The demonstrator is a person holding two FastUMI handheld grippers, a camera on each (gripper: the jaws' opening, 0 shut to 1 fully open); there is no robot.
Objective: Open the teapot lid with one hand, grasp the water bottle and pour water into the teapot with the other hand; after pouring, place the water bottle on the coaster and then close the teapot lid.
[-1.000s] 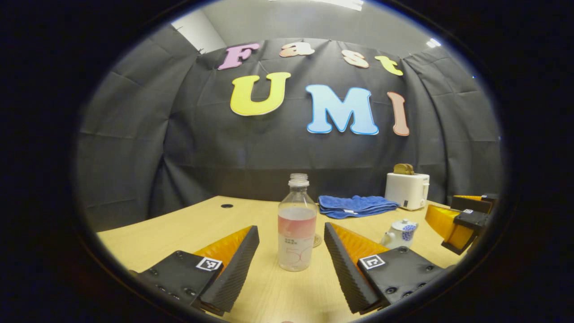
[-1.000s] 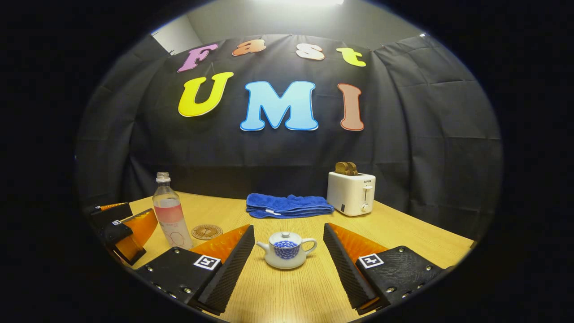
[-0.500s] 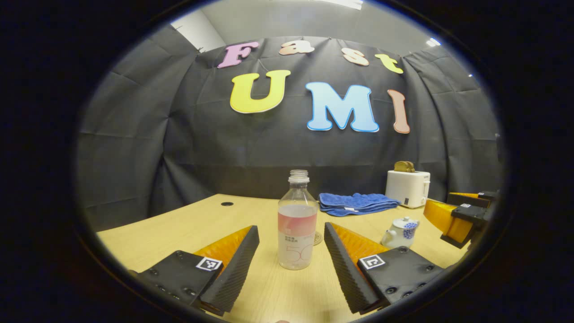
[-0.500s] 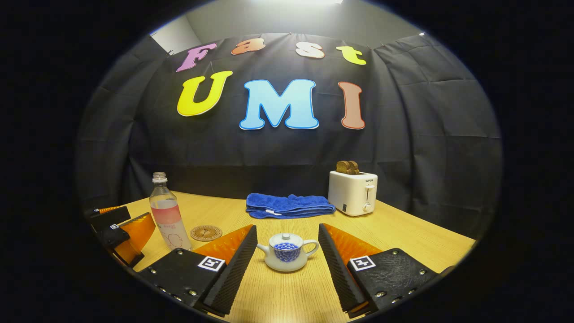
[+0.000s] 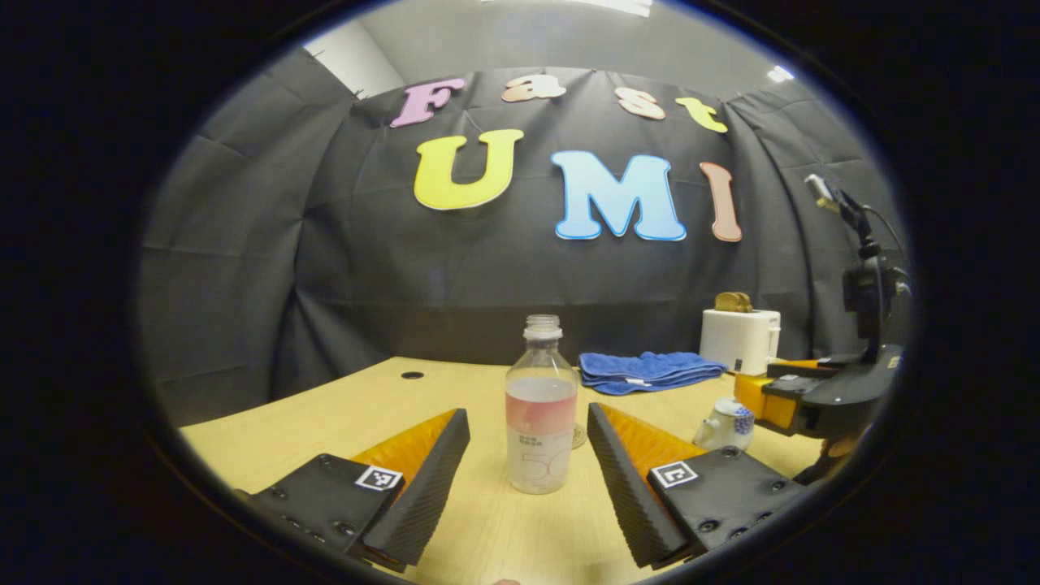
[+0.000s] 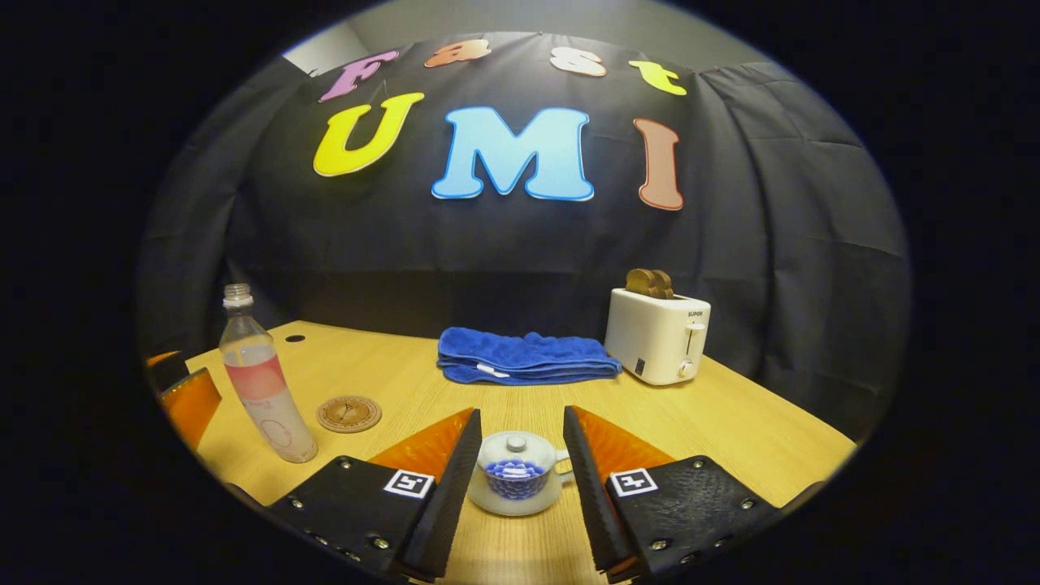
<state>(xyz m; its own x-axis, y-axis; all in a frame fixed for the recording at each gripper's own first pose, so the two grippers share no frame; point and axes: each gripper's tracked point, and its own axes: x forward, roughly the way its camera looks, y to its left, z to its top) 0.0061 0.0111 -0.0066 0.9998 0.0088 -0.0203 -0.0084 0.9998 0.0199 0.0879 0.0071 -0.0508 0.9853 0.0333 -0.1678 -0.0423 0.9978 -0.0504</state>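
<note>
Both tongs released, lined up on their targets

My right tongs (image 6: 520,471) straddle the teapot (image 6: 513,486), not gripping; its lid (image 6: 515,445) knob stands upright just ahead, handle pointing right. My left tongs (image 5: 528,463) gape either side of the upright water bottle (image 5: 539,406). Farther toward the table's back edge lies the coaster (image 6: 348,413).
</note>
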